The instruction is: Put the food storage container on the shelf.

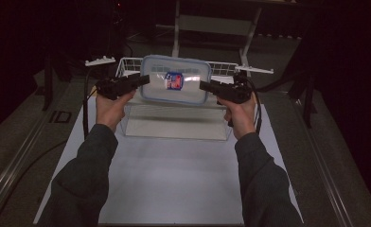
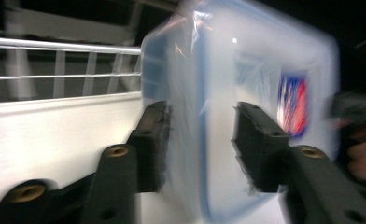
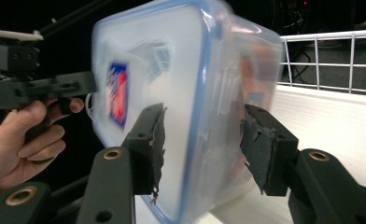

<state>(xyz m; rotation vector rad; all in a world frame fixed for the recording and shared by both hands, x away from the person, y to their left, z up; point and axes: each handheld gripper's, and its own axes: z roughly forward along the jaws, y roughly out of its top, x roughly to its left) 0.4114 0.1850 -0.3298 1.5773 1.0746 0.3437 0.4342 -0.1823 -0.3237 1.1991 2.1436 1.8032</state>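
Above white mat (image 1: 174, 175), one lidded container (image 1: 175, 79), two grippers (image 1: 145, 79) (image 1: 203, 85) gripping it.

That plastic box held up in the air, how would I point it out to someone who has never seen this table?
Start at the white sheet covering the table, then look to its far end, where a white wire basket stands. In front of it, lifted off the table between the two hand-held tongs, is the plastic box. It is see-through, with a blue-rimmed lid and a red and blue label.
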